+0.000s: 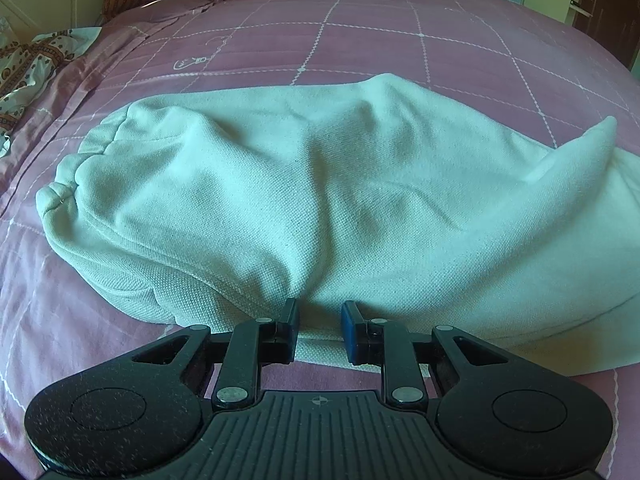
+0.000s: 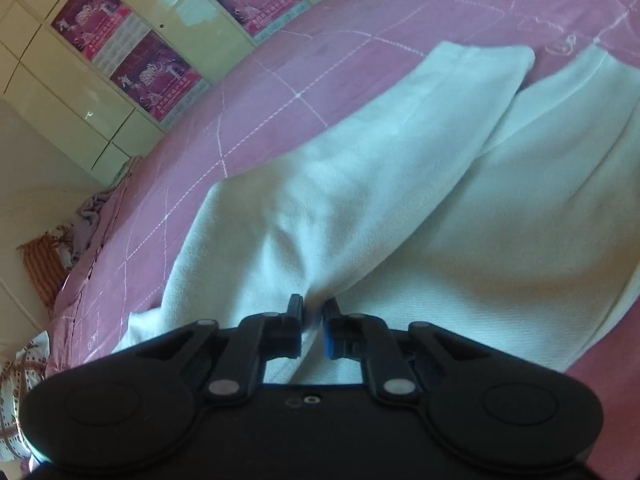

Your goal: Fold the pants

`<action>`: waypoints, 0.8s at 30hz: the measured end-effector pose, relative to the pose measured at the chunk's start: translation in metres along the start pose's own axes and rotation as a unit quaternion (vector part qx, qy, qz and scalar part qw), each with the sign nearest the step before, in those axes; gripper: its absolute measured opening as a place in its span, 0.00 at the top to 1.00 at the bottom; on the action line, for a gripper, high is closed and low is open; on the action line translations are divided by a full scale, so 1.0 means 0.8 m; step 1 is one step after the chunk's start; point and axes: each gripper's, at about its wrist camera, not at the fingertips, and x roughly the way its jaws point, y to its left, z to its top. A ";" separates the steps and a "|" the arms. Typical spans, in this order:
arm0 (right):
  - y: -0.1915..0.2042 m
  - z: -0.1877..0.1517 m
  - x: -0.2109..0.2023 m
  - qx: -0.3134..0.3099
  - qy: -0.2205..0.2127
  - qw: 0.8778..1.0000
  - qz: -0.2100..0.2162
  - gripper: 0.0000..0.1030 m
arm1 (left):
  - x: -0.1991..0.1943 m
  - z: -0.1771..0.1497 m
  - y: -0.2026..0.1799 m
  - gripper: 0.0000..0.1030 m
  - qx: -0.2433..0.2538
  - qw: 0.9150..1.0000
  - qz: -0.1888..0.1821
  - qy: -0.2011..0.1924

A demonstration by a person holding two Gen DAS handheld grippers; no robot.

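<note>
The left gripper (image 1: 319,330) has its jaws narrowed onto the near edge of the white pants (image 1: 320,200), a strip of cloth pinched between the pads. The right gripper (image 2: 313,330) is closed almost completely, a ridge of the same pants (image 2: 360,200) caught between its fingertips. The pants lie across a pink quilted bedspread (image 1: 360,40): in the left view the gathered waistband sits at the left, and the body bulges in loose wrinkles. In the right view the two legs run away from the camera, one lapping partly over the other, their ends uneven. I judge the fold to be at an early stage: the legs look brought together lengthwise but not squared, and the crosswise folds remain. Around the bed stand pale wardrobe doors (image 2: 80,92) with purple posters (image 2: 156,76), a patterned cloth (image 1: 28,68) at the edge, and a dark door (image 1: 612,8).
</note>
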 end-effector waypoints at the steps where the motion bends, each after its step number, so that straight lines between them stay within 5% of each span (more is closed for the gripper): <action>1: -0.003 -0.001 -0.008 -0.002 -0.002 1.000 0.002 0.91 | 0.000 0.000 0.000 0.77 0.001 1.000 0.000 -0.001; 8: -0.005 -0.022 -0.075 -0.038 -0.027 0.999 0.026 0.93 | -0.001 0.000 0.005 0.77 -0.002 1.000 -0.009 0.000; 13: -0.038 -0.048 -0.035 -0.051 0.037 0.997 -0.042 0.94 | -0.001 -0.001 -0.001 0.77 0.009 1.000 -0.001 -0.003; 17: -0.033 -0.033 -0.039 -0.033 0.027 0.999 -0.023 0.78 | 0.000 -0.001 -0.003 0.77 0.008 1.000 0.003 -0.003; 24: -0.068 0.000 -0.054 0.001 -0.006 0.999 -0.040 0.74 | -0.002 -0.002 -0.002 0.77 0.010 1.000 0.003 -0.004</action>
